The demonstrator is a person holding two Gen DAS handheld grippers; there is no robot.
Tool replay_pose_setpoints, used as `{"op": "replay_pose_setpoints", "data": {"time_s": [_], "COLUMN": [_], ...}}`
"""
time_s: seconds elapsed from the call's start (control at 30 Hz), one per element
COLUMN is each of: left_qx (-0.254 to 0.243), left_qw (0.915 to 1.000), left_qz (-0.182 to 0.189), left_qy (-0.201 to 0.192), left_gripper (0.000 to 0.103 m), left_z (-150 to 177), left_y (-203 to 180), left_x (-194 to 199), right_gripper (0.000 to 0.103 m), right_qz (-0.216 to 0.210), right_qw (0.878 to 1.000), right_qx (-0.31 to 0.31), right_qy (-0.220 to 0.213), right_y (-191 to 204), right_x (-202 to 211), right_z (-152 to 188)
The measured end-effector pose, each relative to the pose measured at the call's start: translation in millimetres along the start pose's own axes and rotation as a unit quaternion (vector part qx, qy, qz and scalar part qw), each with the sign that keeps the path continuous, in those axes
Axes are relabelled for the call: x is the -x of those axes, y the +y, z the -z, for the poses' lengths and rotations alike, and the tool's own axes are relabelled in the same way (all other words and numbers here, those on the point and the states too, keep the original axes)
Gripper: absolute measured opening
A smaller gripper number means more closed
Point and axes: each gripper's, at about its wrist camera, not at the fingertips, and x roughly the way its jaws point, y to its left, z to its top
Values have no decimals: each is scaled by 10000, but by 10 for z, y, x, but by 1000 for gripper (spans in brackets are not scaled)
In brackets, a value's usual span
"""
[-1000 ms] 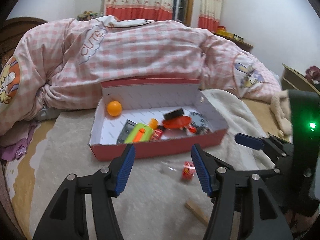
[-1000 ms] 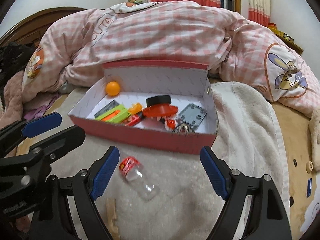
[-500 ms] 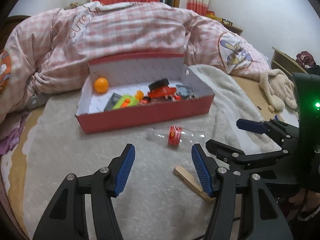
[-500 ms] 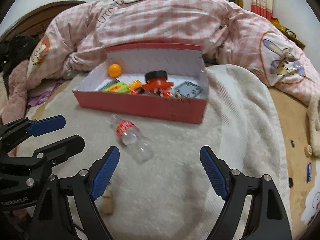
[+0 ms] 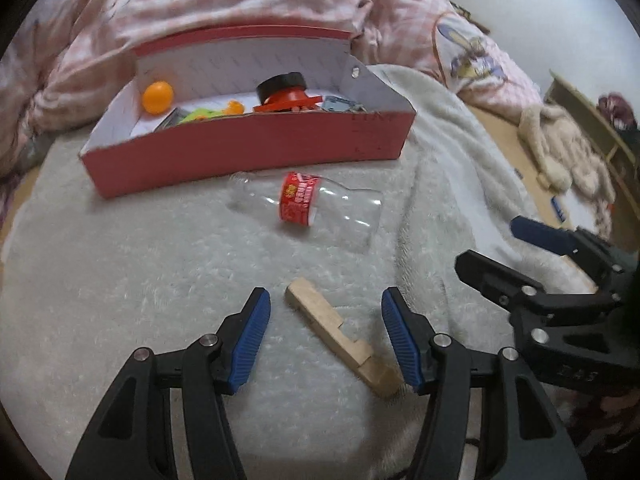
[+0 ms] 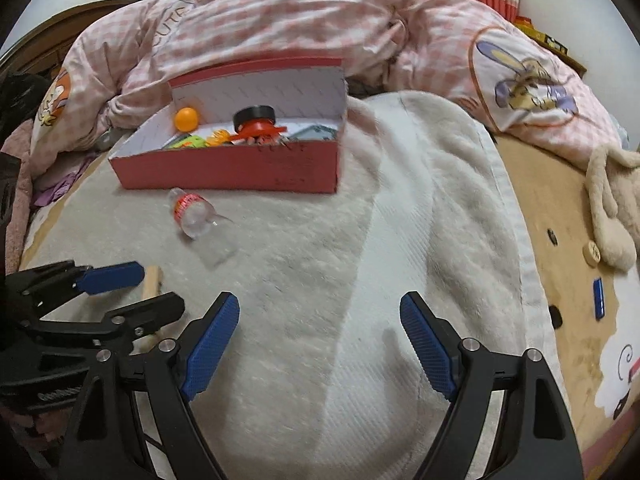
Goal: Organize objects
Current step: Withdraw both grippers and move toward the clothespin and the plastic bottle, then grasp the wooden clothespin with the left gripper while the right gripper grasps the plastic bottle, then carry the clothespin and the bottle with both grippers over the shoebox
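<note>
Item, risk: you are closing the left gripper (image 5: 326,334), jaws just narrowing, apart astride the slanted wood block (image 5: 340,338), which may pivot free; right gripper (image 6: 320,344) jaws apart, empty.

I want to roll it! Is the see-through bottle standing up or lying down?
Lying down. The bottle rests on its side on the white blanket, in front of the red box.

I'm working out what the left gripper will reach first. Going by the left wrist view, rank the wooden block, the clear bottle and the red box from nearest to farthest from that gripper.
1. Wooden block: lying between the open fingers of the left gripper, untouched.
2. Clear bottle: on its side on the blanket, just beyond the block.
3. Red box: farthest, behind the bottle, against the quilt.
</note>
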Motion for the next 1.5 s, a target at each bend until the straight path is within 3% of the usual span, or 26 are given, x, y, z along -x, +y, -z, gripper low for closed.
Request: {"op": "replay_pose_setpoints", "data": {"time_s": [0.1,0.23,0.4,1.1,1.27,1.37,1.43,1.5], "left_qx": [-105,-304,-477,187,95,136,191,240], "left_qw": [9999,9995,9987,9987,9986,9987,9987,9988], "left_qz": [-95,0,55,-368,-384,-376,-403,-382], "left_qy": [7,-31,-164,-283,-345,-310,-260,-210], "left_gripper": [24,10,9,10,10,10,10,10], "left_z": [-7,2,37,0,14,12,13,13], "left_y": [-59,-152,-222,468,474,520,564,601], "left_x": [-28,-15,39,219,298,287,266,256], "right_gripper": [85,85,85,85,84,74,43,36], "right_qz": [-77,-89,-49,-124,-181,-357,-359,-317], "right_qw": [9999,9999,9998,9988,9981,9973,9969,9965], "right_qx": [17,111,126,471,591,607,681,771], "right_qy": [67,49,114,-65,83,184,171,105], "right_y": [-19,-18,28,655,824,884,929,971], "right_x": [5,29,-24,-302,-496,-583,-589,-564], "right_z": [30,49,44,-293,-345,-348,-336,-327]}}
